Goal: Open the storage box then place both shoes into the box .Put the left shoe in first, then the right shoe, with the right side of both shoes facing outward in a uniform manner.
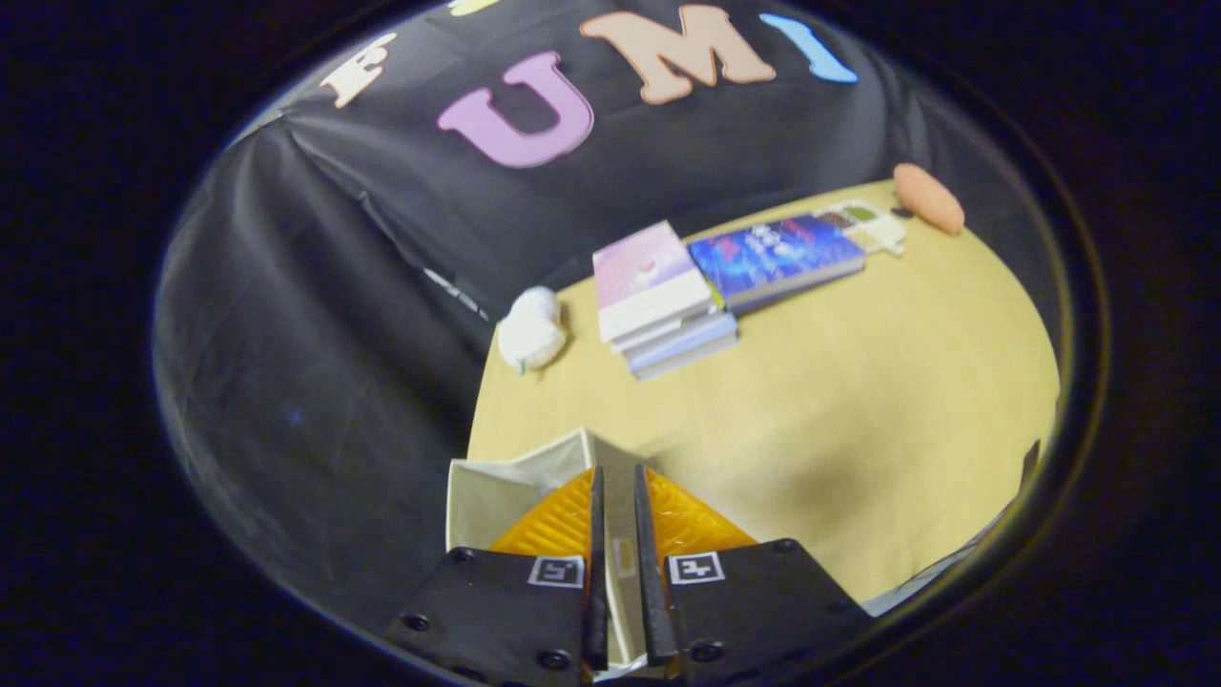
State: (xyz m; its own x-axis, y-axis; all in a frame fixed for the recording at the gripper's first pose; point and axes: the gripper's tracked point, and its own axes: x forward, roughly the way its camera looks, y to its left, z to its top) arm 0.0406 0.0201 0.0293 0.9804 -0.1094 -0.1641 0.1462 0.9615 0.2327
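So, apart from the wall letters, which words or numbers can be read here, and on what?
Blue book: cover print, too blurred to read.
Pink book: print too blurred to read.
Card beside the blue book: too small to read.
Hand-held gripper, shut on the storage box wall: two square coded markers, no words.

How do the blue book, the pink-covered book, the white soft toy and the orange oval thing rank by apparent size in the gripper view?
Largest to smallest as they look:
1. blue book and pink-covered book, too alike to separate
2. white soft toy
3. orange oval thing, though it lies farthest from the tongs
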